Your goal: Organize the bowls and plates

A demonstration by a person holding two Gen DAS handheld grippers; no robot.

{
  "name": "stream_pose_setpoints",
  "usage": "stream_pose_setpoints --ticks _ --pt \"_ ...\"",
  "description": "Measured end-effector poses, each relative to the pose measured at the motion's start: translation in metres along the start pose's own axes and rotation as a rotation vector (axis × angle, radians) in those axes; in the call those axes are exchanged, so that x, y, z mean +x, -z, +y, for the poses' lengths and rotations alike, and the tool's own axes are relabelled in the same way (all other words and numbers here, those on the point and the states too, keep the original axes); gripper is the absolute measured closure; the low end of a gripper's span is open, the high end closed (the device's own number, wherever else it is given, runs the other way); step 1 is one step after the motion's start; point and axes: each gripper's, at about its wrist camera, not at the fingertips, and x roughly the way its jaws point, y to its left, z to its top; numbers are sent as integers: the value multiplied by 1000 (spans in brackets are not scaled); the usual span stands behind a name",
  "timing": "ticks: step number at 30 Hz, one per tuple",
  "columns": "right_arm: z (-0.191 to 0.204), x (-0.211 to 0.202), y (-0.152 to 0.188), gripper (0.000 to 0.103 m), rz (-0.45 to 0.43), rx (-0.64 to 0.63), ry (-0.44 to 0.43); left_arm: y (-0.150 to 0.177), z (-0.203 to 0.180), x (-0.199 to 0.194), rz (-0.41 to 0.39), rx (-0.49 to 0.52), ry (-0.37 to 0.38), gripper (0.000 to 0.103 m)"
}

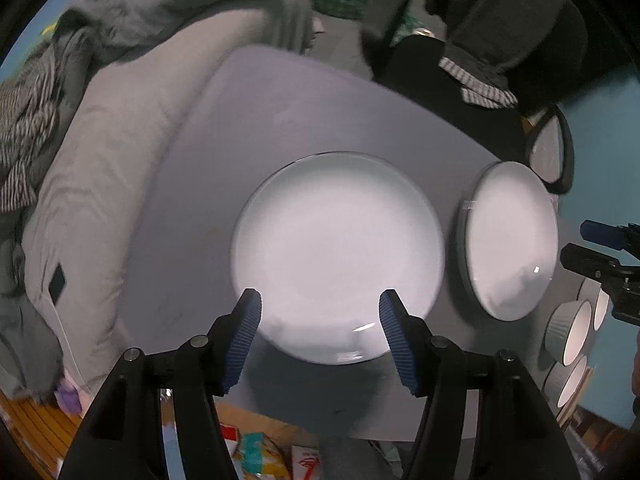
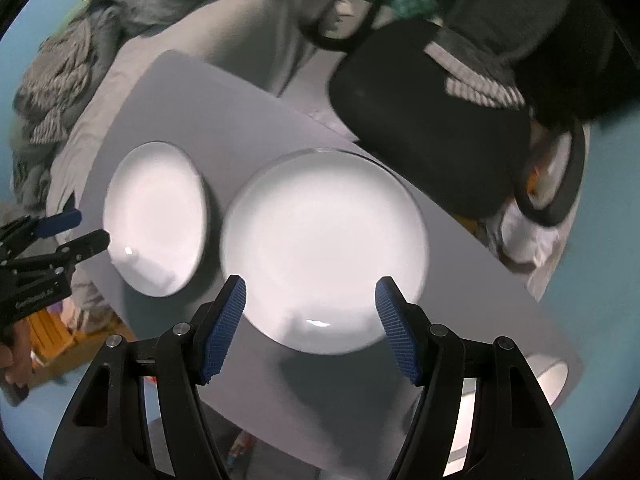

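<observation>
In the left wrist view, the left gripper [image 1: 320, 308] is seen at the bottom of the frame, spread wide with nothing in it. Just past it, a white plate [image 1: 336, 256] lies flat on a white board [image 1: 280, 112]. A second plate [image 1: 510, 240] lies at the right, just beside the first. Three bowls [image 1: 572, 334] are cut off at the lower right edge.

In the right wrist view, the right gripper [image 2: 310, 300] is also spread wide and holds nothing. A grey blanket [image 2: 132, 12] and a black bag [image 2: 424, 120] are seen far off, blurred.
</observation>
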Motion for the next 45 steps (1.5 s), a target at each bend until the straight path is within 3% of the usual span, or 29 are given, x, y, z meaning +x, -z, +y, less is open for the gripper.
stream_pose_setpoints --ticks 6,14,20,27,33,37,39,45 --pt "35 18 -23 35 4 -93 -24 8 41 13 20 -107 21 40" --pt "62 55 -61 35 35 -118 -85 17 77 34 30 -224 88 40" --pt "75 84 -78 35 62 -157 -89 18 87 54 43 -293 118 40" --pt "82 103 -80 36 98 -182 -104 14 82 66 56 -292 122 40" --pt "81 113 -80 53 131 -152 -143 13 79 73 67 -279 128 41" --pt "81 119 -78 64 149 -143 -164 15 81 75 75 -273 141 57" --pt "82 121 -76 70 160 -153 -165 17 82 76 82 -267 158 74" --pt "76 125 -74 85 180 -147 -163 19 81 74 85 -270 212 84"
